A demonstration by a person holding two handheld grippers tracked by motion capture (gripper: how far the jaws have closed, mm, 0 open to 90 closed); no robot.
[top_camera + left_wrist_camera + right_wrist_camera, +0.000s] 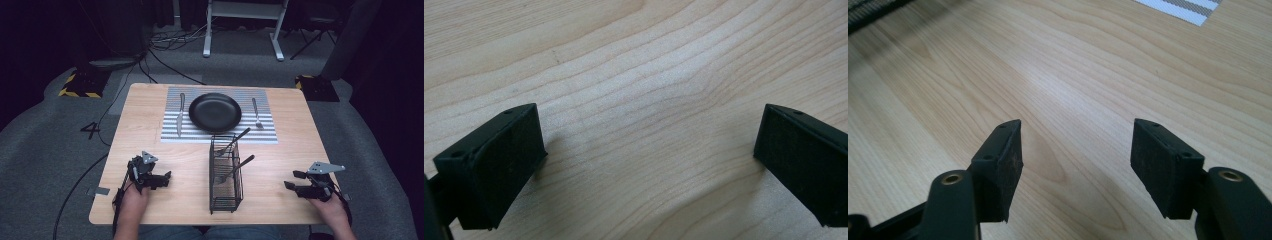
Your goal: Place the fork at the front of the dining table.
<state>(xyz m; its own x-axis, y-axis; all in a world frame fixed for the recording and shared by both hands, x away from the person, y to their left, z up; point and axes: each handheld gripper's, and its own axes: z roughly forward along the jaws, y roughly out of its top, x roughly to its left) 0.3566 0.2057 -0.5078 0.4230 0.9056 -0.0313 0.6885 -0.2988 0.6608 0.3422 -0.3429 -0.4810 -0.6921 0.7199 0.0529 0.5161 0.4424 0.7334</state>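
Note:
A black wire cutlery basket (225, 199) stands upright at the table's front middle. Two metal utensils (235, 141) lean in it with their handles sticking out to the upper right. Behind it a striped placemat (172, 136) holds a black plate (215, 112), with a knife (180, 114) to the plate's left and a fork (256, 113) to its right. My left gripper (165, 179) (649, 135) rests low over bare wood left of the basket, open, nothing between its jaws. My right gripper (291, 179) (1077, 142) sits right of the basket, pointing towards it, also open and holding nothing.
The wooden table (145, 115) has bare wood on both sides of the basket. A corner of the placemat (1193, 7) shows far ahead in the right gripper view. Beyond the table are grey carpet, cables and a white desk frame (242, 30).

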